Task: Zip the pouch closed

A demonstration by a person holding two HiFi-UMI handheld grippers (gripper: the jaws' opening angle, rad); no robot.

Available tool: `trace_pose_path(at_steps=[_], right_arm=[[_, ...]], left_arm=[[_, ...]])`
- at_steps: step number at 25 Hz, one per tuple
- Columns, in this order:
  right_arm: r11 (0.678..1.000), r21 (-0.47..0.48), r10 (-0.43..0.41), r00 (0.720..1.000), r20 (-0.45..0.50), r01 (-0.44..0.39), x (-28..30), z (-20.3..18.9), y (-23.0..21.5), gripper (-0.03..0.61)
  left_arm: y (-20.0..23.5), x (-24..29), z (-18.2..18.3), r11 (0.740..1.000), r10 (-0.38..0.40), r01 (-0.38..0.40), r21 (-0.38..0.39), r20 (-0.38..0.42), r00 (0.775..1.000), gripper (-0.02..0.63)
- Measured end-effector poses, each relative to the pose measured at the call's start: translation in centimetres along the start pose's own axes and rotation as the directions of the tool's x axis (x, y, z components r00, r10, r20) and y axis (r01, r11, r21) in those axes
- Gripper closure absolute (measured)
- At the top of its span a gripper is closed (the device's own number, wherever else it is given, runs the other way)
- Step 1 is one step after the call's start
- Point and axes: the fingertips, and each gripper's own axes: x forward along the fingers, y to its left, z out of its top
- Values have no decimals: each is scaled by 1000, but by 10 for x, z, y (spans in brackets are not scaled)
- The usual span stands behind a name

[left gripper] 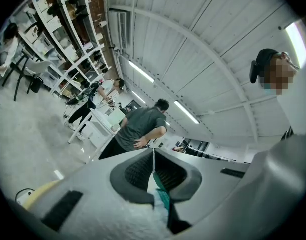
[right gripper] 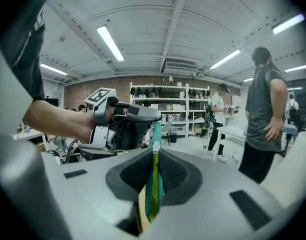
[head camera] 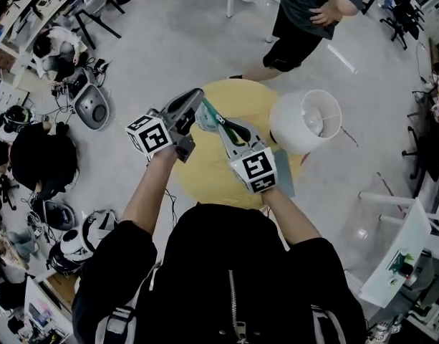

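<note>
A teal pouch (head camera: pixel 213 115) with a yellow-green zip hangs in the air between both grippers, above the round yellow table (head camera: pixel 205 181). My left gripper (head camera: pixel 197 96) comes in from the left and is shut on the pouch's thin upper end (left gripper: pixel 162 196). Whether that end is the slider I cannot tell. My right gripper (head camera: pixel 220 122) comes from the right and is shut on the zip band (right gripper: pixel 153 184), which runs edge-on between its jaws. In the right gripper view the left gripper (right gripper: pixel 143 115) meets the top of the teal strip.
A white lamp shade (head camera: pixel 306 120) stands on the table's right side, close to my right gripper. A person in a grey shirt and black shorts (head camera: pixel 305 20) stands beyond the table. Bags and helmets (head camera: pixel 40 156) lie on the floor at the left.
</note>
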Motion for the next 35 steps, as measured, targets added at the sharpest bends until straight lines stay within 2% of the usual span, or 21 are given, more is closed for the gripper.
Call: trace_pose_path(at_steps=[5, 35], right_arm=[[1000, 2, -3, 1000, -5, 3, 0, 0, 2, 541], [1000, 11, 13, 1000, -23, -12, -12, -15, 6, 541]], left_arm=[[4, -3, 3, 999, 5, -5, -36, 14, 1000, 604], [14, -5, 0, 999, 35, -35, -29, 3, 999, 604]])
